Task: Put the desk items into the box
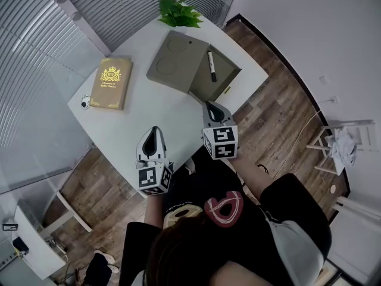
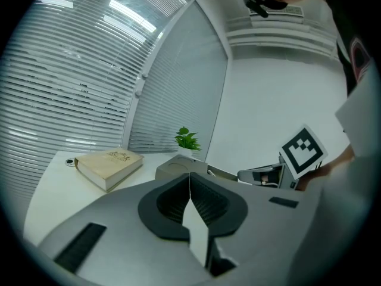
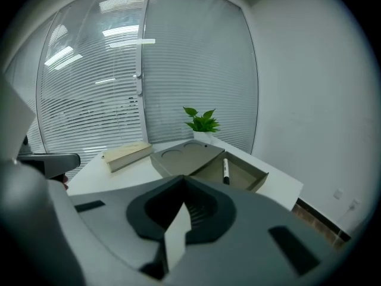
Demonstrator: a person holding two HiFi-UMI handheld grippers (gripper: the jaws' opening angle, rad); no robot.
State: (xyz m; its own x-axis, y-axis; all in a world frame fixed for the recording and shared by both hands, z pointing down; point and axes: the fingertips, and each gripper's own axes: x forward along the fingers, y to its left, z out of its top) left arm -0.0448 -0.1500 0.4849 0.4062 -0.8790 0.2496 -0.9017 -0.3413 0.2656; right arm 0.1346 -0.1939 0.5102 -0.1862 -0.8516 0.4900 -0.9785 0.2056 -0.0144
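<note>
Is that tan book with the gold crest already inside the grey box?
No, the tan book with the gold crest lies on the white table, apart from the open grey box.

Reckoned from the middle of the table (image 1: 149,115) in the head view, the plant (image 1: 178,14) stands at twelve o'clock on the far edge. The book (image 1: 111,83) lies at ten, with a small object (image 1: 86,102) just beside its near left corner. The box (image 1: 231,81) sits at two, its lid (image 1: 177,61) lying flat against its left side. The marker (image 1: 211,65) lies inside the box.
</note>
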